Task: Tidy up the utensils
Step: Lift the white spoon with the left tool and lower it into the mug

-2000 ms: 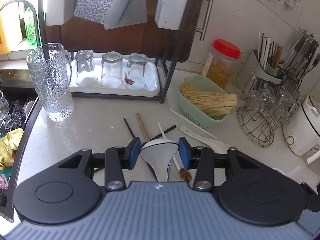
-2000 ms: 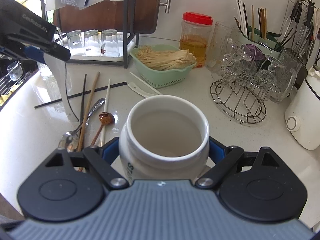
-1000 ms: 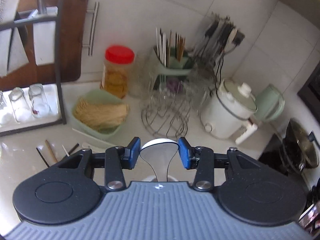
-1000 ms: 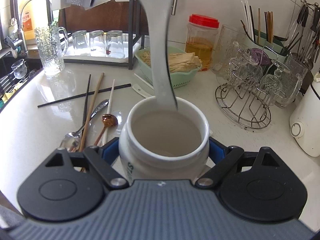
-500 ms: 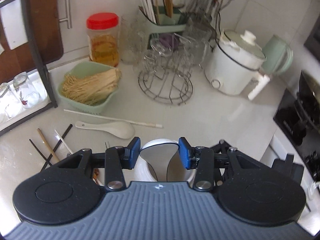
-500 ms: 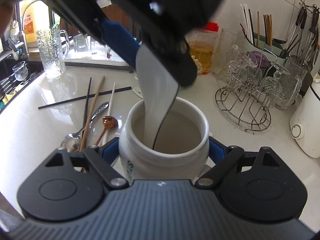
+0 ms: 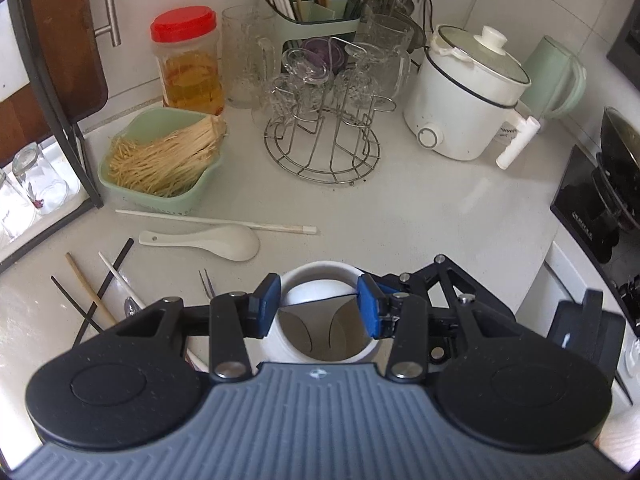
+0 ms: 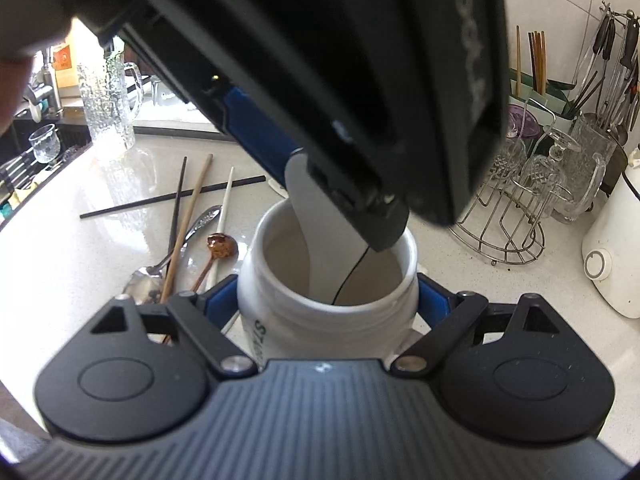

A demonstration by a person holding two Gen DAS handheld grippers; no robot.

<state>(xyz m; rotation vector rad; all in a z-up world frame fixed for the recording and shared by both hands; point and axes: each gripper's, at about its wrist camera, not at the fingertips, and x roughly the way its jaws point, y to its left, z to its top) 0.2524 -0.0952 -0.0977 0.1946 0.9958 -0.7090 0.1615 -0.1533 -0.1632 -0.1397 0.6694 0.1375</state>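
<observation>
**Observer:** Where is the utensil?

**Operator:** I have the white spatula (image 8: 308,216) between the pads of my left gripper (image 7: 318,307), jaws narrowed onto its broad end. Its handle already dips inside the white jar (image 8: 328,280). My right gripper (image 8: 328,300) clamps that jar by its sides, jaws spread around its body, on the counter (image 7: 420,216).

**Observer:** How do you finish cleanly?

**Operator:** I lower until the handle meets the bottom, then part the pads, so it does not drop and knock the rim. I cannot quite see how deep the handle sits, since my left tool blocks the view. I hold the jar firm throughout. The white spoon (image 7: 216,240) and chopsticks (image 7: 216,220) lie beyond it, waiting.
</observation>
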